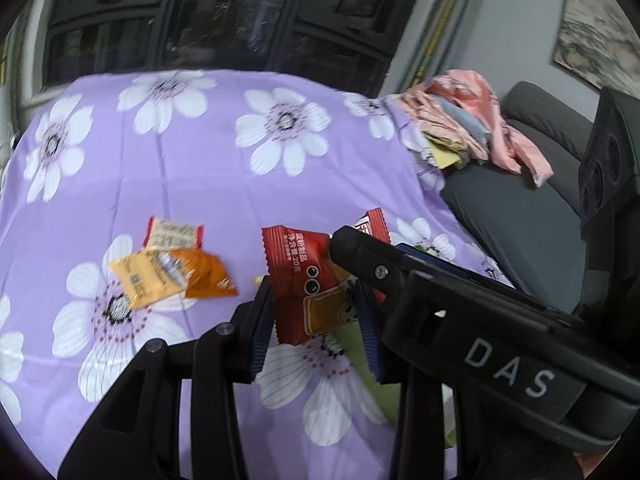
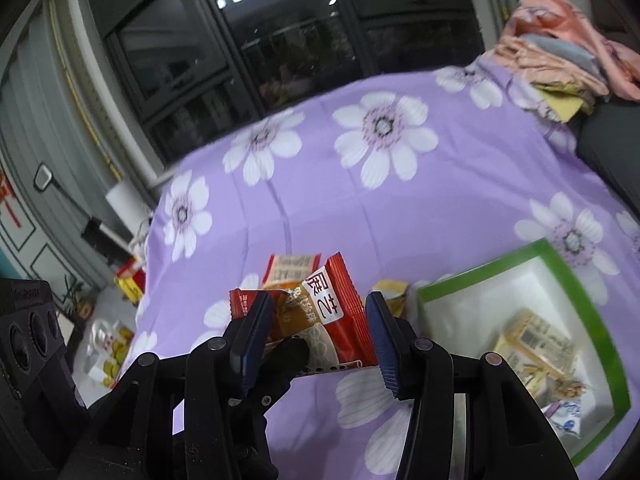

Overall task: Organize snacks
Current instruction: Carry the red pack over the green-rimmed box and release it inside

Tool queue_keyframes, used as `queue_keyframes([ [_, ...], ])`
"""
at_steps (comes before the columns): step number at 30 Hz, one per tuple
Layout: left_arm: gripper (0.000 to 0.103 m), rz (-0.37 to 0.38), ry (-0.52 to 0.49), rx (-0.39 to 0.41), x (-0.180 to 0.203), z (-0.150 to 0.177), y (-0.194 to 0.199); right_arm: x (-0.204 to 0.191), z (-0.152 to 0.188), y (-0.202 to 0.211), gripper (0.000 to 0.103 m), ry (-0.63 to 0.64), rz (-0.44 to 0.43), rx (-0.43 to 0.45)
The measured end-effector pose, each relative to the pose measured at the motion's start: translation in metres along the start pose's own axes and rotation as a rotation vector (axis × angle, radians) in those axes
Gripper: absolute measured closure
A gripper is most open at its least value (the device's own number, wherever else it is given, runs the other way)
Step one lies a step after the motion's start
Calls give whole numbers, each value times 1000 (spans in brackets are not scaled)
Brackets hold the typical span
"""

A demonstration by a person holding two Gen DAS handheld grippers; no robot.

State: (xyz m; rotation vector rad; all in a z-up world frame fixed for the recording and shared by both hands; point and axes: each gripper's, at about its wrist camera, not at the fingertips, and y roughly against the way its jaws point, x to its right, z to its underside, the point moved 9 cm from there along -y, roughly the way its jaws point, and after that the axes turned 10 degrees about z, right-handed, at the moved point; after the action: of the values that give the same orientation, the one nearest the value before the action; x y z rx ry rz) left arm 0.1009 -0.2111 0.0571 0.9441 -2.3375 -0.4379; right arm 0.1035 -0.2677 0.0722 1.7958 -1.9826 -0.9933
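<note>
Now red snack packet (image 1: 310, 284) between left claw (image 1: 316, 320) pads, pinched, raised above floral cloth (image 1: 192, 184)

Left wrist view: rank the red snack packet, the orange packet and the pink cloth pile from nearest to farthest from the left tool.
1. Red snack packet: between the left tool's pads.
2. Orange packet: on the bedspread, to the left.
3. Pink cloth pile: far right, on the chair.

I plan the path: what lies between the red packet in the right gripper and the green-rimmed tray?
A small yellow wrapper lies on the cloth between the red packet and the green-rimmed tray; the right wrist view shows it.
</note>
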Motion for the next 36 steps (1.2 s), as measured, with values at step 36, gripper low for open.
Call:
queue_keyframes([
  [36,64,206,-48,-369,93,67,-175,209,53,-49,51,-453,256,-270],
])
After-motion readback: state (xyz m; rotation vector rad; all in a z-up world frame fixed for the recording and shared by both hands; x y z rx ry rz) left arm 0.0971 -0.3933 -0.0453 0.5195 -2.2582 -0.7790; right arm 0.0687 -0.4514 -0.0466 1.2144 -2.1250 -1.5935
